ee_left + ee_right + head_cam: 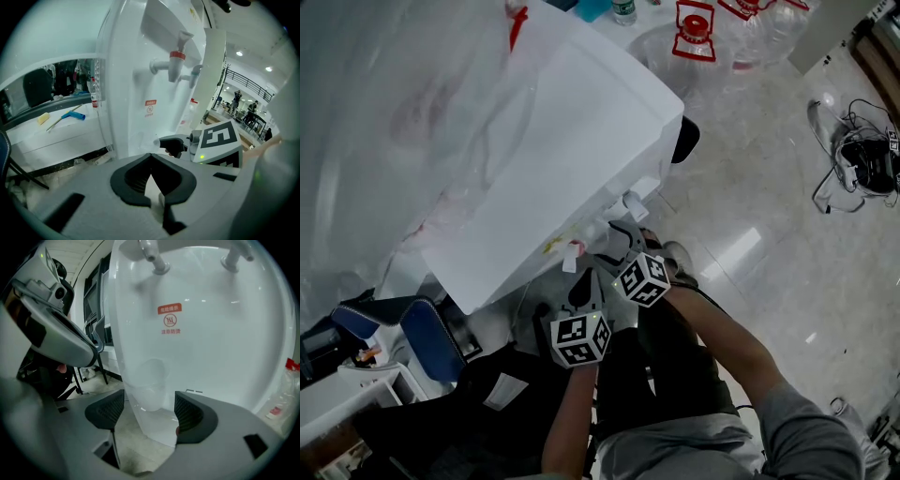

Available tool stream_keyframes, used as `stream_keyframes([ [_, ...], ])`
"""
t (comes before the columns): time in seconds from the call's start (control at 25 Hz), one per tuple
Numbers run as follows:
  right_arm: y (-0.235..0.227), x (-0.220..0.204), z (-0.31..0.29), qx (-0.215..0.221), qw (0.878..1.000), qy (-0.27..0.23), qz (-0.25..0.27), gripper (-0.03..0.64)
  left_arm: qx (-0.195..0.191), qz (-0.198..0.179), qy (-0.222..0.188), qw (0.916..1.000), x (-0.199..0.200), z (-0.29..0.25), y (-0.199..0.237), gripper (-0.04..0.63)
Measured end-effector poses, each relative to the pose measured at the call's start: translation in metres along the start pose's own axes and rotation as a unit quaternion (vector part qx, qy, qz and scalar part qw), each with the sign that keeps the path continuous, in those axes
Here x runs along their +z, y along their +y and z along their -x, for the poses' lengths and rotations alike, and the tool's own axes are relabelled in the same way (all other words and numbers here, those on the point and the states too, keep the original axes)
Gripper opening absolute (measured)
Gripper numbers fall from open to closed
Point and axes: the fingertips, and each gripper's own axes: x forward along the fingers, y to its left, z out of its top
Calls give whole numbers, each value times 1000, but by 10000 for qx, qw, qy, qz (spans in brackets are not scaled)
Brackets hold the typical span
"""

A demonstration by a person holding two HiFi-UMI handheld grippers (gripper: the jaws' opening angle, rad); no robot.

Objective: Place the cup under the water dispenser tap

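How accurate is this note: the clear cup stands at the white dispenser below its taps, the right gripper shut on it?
Wrong on the grip. The right gripper view shows the right gripper open, its jaws apart and not pressing the clear cup. The cup does stand at the white dispenser below its taps.

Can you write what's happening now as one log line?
cup: standing under dispenser tap | right gripper: open, not gripping cup | left gripper: shut, empty

The water dispenser [567,141] is viewed from steeply above in the head view. Its front is faced closely, from low down, in both gripper views, and the taps [176,65] are shared by both.
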Motion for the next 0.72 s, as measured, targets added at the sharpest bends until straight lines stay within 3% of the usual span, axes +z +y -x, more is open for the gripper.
stream_keyframes([
  [0.4,4,16,48,-56,9993,-26,-363,311,-75,-52,2,10000,19,34,-24,9],
  [0.72,7,53,105,-342,9979,-206,-508,173,-184,-178,-15,9997,51,77,-47,9],
])
